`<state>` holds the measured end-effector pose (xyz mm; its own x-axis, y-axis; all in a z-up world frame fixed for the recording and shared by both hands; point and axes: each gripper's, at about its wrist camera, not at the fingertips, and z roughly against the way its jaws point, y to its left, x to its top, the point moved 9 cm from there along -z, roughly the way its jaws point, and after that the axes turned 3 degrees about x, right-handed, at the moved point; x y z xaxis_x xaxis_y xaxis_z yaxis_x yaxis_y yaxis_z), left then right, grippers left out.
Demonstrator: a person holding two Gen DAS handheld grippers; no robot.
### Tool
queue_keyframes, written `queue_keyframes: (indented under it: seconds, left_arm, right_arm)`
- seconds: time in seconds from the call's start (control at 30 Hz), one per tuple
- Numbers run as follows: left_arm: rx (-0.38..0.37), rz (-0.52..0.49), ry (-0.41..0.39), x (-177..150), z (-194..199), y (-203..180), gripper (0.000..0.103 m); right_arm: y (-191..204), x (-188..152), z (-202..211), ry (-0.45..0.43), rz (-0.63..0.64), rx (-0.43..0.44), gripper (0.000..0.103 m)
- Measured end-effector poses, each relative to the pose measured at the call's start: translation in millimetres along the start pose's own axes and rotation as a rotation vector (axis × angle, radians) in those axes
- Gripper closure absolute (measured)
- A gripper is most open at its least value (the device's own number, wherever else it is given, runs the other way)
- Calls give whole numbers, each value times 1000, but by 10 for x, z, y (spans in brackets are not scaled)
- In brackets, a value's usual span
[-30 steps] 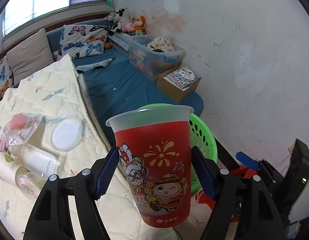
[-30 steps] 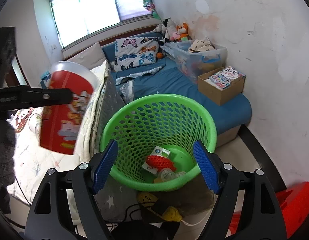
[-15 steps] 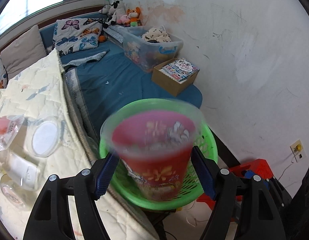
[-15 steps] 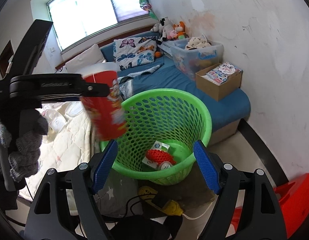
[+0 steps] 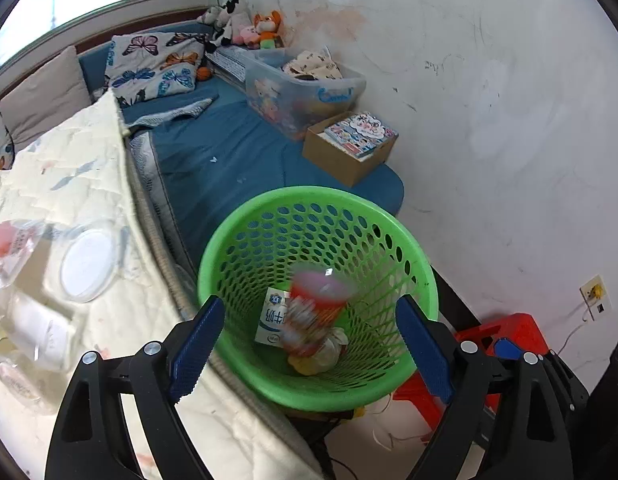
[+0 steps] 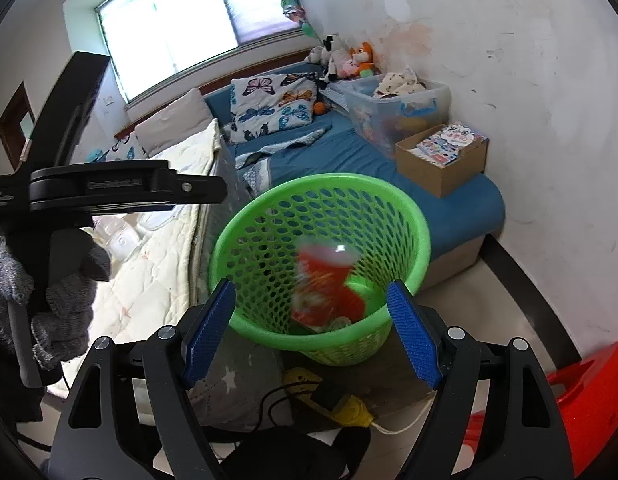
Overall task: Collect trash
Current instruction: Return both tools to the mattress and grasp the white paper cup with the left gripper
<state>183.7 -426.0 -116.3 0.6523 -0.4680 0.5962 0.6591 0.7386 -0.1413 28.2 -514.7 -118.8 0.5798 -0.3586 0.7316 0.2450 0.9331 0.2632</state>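
The red paper cup is a blur inside the green basket, falling onto a milk carton and crumpled wrappers. My left gripper hangs above the basket's near rim, its jaws opening, and nothing is between the blue pads. In the right wrist view the same cup drops within the basket. My right gripper stands open and empty in front of the basket. The left gripper's black arm reaches in from the left, held by a grey-gloved hand.
More trash lies on the cream quilt at left: a round clear lid, a plastic bag and cups. A red stool stands right of the basket. A yellow power strip and cables lie on the floor.
The left gripper moved over the basket and let go of the red cup, which now falls inside. Its jaws have spread wider. The right gripper has stayed still.
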Motion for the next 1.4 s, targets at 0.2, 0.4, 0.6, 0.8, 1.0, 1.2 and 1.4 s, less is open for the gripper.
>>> queue_keyframes:
  seconds: [0.2, 0.4, 0.6, 0.8, 1.0, 1.2, 1.4]
  left_arm:
    - [61, 52, -40, -78, 285, 339, 19]
    - [144, 159, -68, -183, 569, 875, 19]
    - [238, 262, -91, -325, 824, 1480, 19]
    - [291, 358, -100, -528, 1037, 2041, 19]
    - [316, 451, -101, -745, 1195, 2489, 19]
    - [302, 531, -114, -782, 1275, 2783, 19]
    - [269, 613, -91, -806, 1157, 2967, 19]
  right_arm:
    - [204, 16, -21, 5, 34, 22, 25]
    - [506, 106, -86, 4, 77, 65, 25]
    - [877, 162, -175, 10, 131, 123, 25]
    - [1274, 153, -300, 28, 188, 176, 25]
    - [1637, 128, -409, 46, 232, 218, 25]
    - [1970, 81, -518, 62, 281, 251, 25]
    - [2208, 36, -594, 76, 312, 277, 25]
